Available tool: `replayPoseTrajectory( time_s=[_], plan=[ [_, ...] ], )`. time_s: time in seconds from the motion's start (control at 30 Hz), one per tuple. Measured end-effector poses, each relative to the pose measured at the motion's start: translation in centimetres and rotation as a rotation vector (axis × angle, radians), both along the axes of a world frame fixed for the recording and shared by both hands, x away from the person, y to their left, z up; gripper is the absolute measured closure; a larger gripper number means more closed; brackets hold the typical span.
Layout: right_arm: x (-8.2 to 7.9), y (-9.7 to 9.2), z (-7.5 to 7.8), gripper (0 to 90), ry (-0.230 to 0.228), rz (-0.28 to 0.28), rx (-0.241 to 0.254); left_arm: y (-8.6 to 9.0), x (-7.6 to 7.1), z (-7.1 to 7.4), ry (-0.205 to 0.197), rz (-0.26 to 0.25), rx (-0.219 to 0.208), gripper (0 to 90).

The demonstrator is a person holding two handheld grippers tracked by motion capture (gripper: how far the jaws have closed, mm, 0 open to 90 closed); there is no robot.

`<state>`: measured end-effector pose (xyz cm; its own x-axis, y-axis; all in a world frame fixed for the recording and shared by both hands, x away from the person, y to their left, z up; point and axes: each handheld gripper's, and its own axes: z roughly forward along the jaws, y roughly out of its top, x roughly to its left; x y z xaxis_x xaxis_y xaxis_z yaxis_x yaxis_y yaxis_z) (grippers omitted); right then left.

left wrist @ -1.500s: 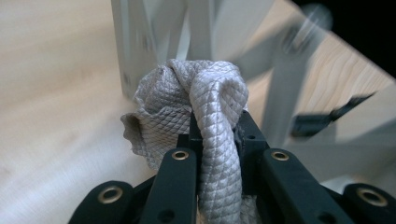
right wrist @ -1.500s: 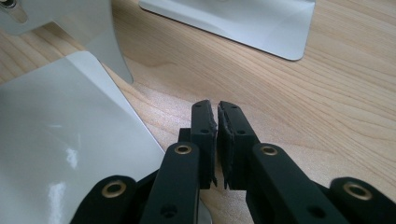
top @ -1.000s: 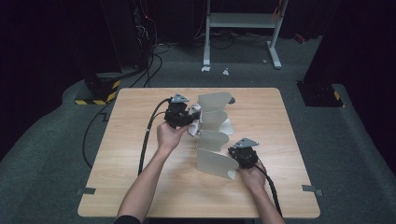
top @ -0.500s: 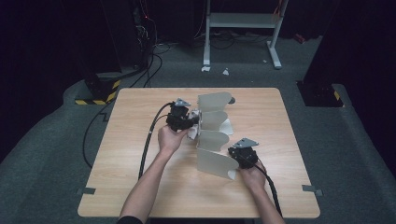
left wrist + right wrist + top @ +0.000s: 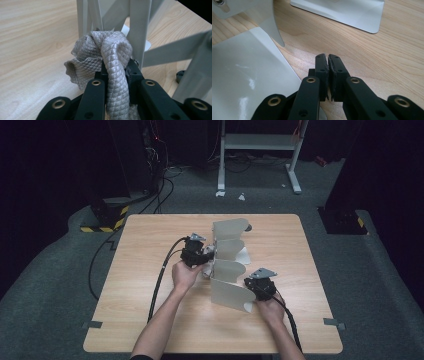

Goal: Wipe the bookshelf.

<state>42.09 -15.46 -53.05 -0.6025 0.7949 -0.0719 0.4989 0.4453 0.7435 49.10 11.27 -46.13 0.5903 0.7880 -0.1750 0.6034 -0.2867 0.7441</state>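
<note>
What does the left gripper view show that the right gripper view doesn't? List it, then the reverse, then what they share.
Left gripper view alone: a grey quilted cloth clamped in the left gripper, bunched against the rack's upright white bars.
Right gripper view alone: the right gripper, shut on nothing, beside a glossy white panel.
Both: the light wooden table and parts of the white rack.
</note>
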Motion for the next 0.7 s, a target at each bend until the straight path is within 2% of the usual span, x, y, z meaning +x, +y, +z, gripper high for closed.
replayPoseTrajectory(
  time_s=[0.3, 0.7],
  plan=[
    [0.0, 0.0, 0.0, 86.3, -0.001, 0.003, -0.002, -0.3, 0.1, -1.7, 0.030, 0.004, 0.015, 79.9],
    [-0.1, 0.1, 0.0, 86.5, -0.007, 0.005, -0.005, -0.9, 1.0, -3.8, 0.074, 0.013, 0.063, 80.0]
  ],
)
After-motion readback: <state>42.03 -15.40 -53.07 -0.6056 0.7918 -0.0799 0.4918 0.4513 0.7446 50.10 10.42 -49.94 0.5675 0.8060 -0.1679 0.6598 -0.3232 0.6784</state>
